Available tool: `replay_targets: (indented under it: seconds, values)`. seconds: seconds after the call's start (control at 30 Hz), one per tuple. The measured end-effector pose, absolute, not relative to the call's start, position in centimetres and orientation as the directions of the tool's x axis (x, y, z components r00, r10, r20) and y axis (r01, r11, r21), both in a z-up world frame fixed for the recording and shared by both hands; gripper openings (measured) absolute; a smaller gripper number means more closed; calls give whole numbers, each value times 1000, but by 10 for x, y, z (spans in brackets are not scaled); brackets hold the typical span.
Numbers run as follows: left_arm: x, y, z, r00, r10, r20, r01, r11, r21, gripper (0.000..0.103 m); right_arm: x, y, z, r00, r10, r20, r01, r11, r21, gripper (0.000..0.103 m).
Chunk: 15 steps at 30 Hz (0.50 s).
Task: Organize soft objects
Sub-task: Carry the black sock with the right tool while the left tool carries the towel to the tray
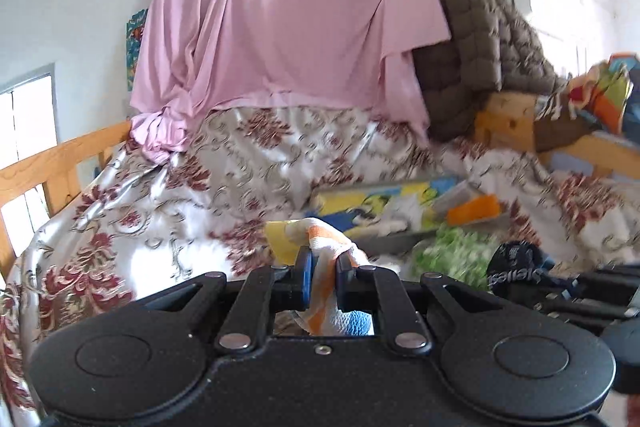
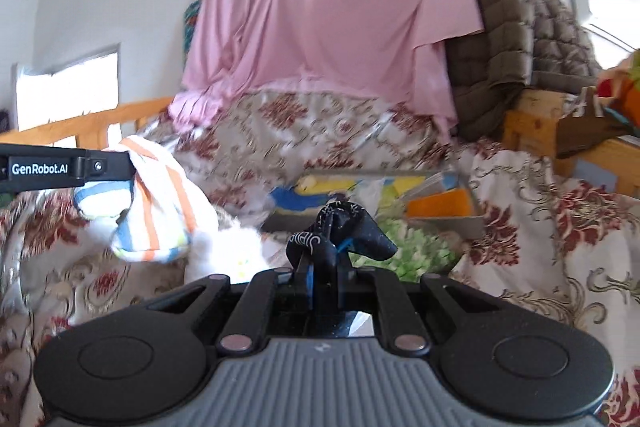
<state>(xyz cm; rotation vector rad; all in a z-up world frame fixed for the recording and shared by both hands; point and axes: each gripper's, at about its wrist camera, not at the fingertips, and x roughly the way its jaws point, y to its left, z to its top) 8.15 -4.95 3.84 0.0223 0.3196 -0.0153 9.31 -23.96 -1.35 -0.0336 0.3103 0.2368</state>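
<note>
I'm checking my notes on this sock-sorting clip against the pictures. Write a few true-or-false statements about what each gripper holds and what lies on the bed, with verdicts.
1. The left gripper is shut on a white sock with orange and blue stripes. True.
2. The right gripper is open and holds nothing. False: it is shut on a dark navy sock with white lettering.
3. A pink sheet hangs on the wall behind the bed. True.
4. The bed is covered by a plain blue blanket. False: the floral satin bedspread is pale with dark red flowers.
5. A brown quilted jacket hangs to the right of the pink sheet. True.
</note>
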Motion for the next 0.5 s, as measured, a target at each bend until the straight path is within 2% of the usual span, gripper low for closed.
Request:
replay_targets:
  seconds: [0.3,0.5]
  values:
    - [74,-73,62,975,-75,-211,69,997,-34,11,92,-254,-6,948,209,-239,-204,978,48,11]
    - [81,-79,71,974,-107,-200,97,993,-63,12,108,-258,2,957,214,-198,-203,976,72,11]
